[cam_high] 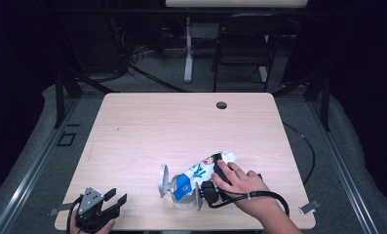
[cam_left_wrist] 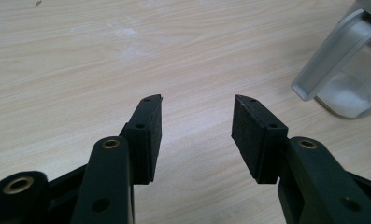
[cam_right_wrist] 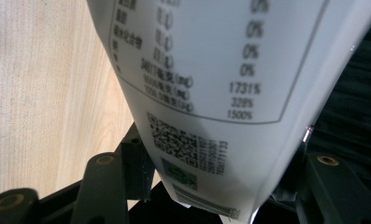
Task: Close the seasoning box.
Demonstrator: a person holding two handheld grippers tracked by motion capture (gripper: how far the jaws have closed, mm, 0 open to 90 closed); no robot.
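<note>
The pale wooden desk (cam_high: 181, 126) carries everything here, with a small round hole (cam_high: 222, 105) near its far edge and a dark chair (cam_high: 242, 44) standing on the floor behind it. Toward the near edge, right of the middle, a white and blue bag (cam_high: 201, 171) lies slanted, its crumpled top pointing away to the right and its lower end resting over the mouth of a clear plastic jar (cam_high: 183, 195) whose hinged lid (cam_high: 163, 180) stands open at its left. The right claw (cam_high: 219, 176) sits under the person's right hand (cam_high: 240, 183) and is clamped on the bag; in the right gripper view the bag's white printed back (cam_right_wrist: 220, 93), with a table of figures and a square code, runs between the two black jaws, which press it from either side. The left claw (cam_high: 114, 200) rests at the near left corner of the desk, well apart from the bag and the jar, held in the left hand (cam_high: 91, 226). In the left gripper view the left claw (cam_left_wrist: 197, 116) stands wide open above bare wood, holding and touching nothing, with the jar (cam_left_wrist: 346, 79) off to its upper right.
</note>
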